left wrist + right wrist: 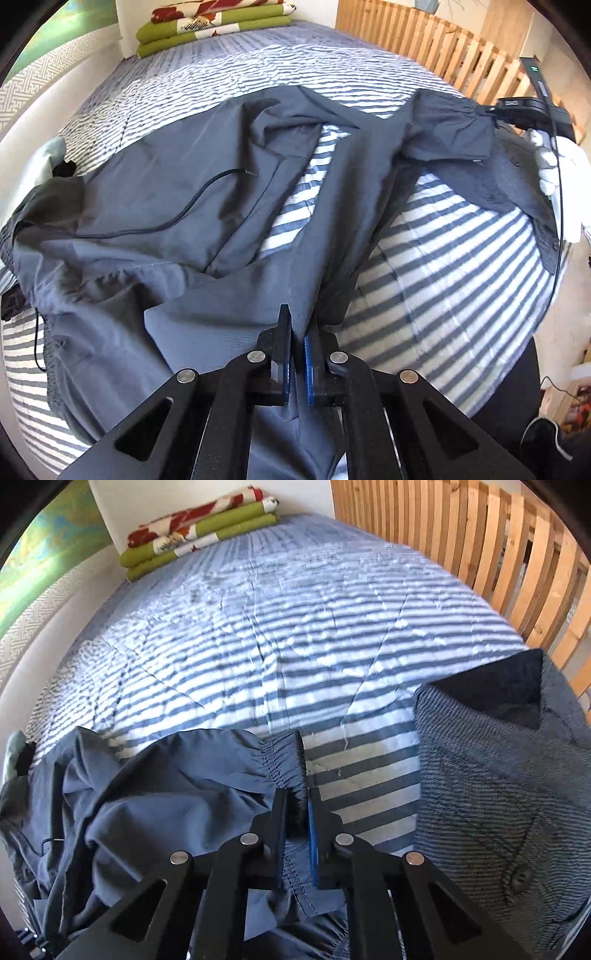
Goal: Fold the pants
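Dark grey-blue pants lie crumpled across the striped bed cover, with a black drawstring trailing over them. My left gripper is shut on a fold of the pants fabric near the front. At the far right of the left wrist view, my right gripper holds a gathered elastic end of the pants, with a white-gloved hand behind it. In the right wrist view the right gripper is shut on the pants' elastic band, and the pants bunch to its left.
A grey textured shirt with buttons lies on the bed to the right of the pants. Folded green and red blankets sit at the far end. A wooden slat rail borders the right side. A white wall runs along the left.
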Demonstrator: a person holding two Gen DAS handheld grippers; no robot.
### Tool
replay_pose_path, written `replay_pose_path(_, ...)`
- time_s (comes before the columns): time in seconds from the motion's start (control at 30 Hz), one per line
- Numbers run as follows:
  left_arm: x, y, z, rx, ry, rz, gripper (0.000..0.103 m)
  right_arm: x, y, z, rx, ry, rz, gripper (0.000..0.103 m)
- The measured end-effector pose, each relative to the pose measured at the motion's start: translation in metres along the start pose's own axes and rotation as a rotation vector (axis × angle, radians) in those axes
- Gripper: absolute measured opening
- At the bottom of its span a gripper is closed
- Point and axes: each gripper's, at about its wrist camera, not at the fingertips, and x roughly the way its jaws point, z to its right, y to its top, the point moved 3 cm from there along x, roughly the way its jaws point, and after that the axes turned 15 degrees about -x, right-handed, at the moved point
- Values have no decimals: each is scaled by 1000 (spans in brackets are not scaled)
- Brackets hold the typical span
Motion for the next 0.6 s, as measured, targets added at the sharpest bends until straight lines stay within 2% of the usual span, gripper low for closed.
replay_pose_path(0.1,-12,-17,1,18,-52,-33,5,-63,-15,24,1,8,121,8)
replay_pose_path(0.2,-15,-43,10,60,-76,-83,5,-107,-56,58,20,-19,139,8)
replay_pose_path(0.27,-14,-62,19,88,-115,-135,6,-125,-92,79,31,-76,94,8)
replay_pose_path(0.4,-14,-80,23,115,-120,-198,28,-137,-144,98,-70,-254,-65,11)
replay_pose_path(0.43,-18,-78,21,103,-131,-195,29,-140,-149,102,-78,-285,-87,16)
replay_pose_path(0.47,-23,-74,18,87,-140,-184,29,-146,-151,103,-73,-293,-88,26)
replay_pose_path(0.5,-27,-72,18,77,-149,-169,29,-153,-150,104,-70,-288,-68,30)
replay_pose_path(0.53,-34,-66,15,70,-150,-144,29,-161,-147,101,-73,-293,-42,34)
replay_pose_path(0.6,-43,-58,11,57,-136,-95,29,-173,-136,90,-99,-289,-3,34)
